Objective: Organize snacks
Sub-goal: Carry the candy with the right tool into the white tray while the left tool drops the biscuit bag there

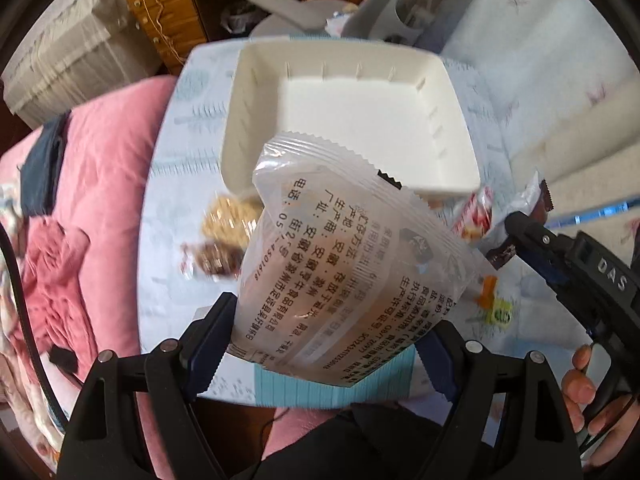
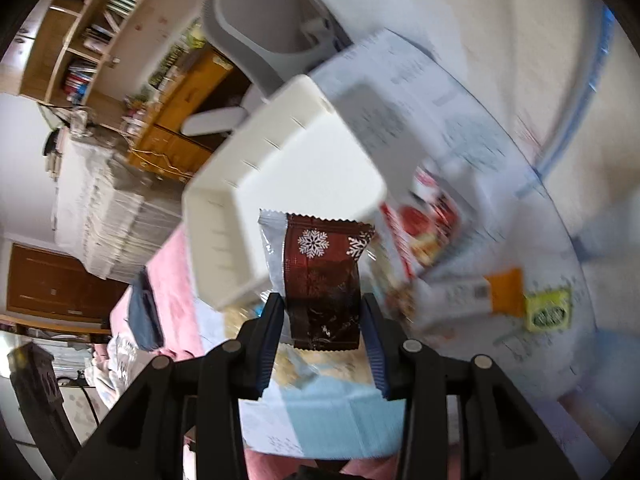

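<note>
My left gripper (image 1: pixel 326 332) is shut on a large translucent snack packet (image 1: pixel 344 248) with dark printed text, lifted above the table and hanging in front of the empty white bin (image 1: pixel 452 96). My right gripper (image 2: pixel 324 320) is shut on a small dark-red wrapper with white snowflakes (image 2: pixel 324 276), also raised. The white bin (image 2: pixel 224 216) lies just beyond it. In the left wrist view the right gripper (image 1: pixel 516 228) comes in from the right with the dark-red wrapper (image 1: pixel 540 200) in its tip.
Several loose snacks lie blurred on the pale blue tablecloth (image 1: pixel 180 152): brownish ones (image 1: pixel 224 232), a red-white packet (image 1: pixel 476 216), an orange-and-yellow one (image 2: pixel 528 296). Pink bedding (image 1: pixel 92 184) lies left. A grey chair (image 2: pixel 256 40) and wooden cabinets (image 1: pixel 176 8) stand behind.
</note>
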A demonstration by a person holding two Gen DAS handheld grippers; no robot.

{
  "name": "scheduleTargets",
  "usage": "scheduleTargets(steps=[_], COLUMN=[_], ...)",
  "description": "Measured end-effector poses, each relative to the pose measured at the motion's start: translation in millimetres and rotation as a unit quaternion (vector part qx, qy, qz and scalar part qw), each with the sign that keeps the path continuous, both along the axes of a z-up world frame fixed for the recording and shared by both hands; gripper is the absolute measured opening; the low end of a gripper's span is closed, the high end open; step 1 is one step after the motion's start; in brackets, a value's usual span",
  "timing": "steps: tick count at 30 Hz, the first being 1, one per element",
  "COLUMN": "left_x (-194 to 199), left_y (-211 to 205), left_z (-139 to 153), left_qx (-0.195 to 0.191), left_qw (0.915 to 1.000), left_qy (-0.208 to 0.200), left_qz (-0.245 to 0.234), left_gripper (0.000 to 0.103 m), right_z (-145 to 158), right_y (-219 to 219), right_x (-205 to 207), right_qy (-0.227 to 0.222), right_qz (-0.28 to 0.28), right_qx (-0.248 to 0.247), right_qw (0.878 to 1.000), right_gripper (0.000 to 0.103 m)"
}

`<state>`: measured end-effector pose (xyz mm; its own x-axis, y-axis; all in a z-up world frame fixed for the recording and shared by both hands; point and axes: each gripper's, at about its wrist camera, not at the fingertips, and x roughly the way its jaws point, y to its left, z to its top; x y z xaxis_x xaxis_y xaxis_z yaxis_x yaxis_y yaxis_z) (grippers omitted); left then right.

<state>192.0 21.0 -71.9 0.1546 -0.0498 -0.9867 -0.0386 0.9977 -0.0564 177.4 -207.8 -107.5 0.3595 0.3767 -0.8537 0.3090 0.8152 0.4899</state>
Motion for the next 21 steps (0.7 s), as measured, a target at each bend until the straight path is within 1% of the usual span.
scheduleTargets(steps=[3,7,11,17,21], left_x=[24,54,80,103,116], left_y=[-1,5,6,5,9], left_z=[5,4,1,-13,-21], left_qx=[0.000,-0.027,-0.062,-0.103,-0.114], left_qw=[0.9999,0.9992,0.9966,0.9918,0.9891], left_qy=[-0.014,-0.024,-0.046,-0.069,-0.084], left_qz=[0.005,0.020,0.028,0.031,0.042], left_gripper=[0.083,0.083,0.083,0.083,0.086], right_z=[4,7,6,-5,-10], right_y=[10,10,8,11,16], right_x=[19,39,56,75,83], right_qy=[-0.017,-0.030,-0.038,-0.038,-0.047], right_qz=[0.007,0.012,0.010,0.015,0.027], right_qx=[0.002,-0.002,-0.010,-0.005,0.005], right_qw=[1.000,0.999,0.999,0.999,0.999], right_gripper=[0.039,0.039,0.039,0.039,0.041])
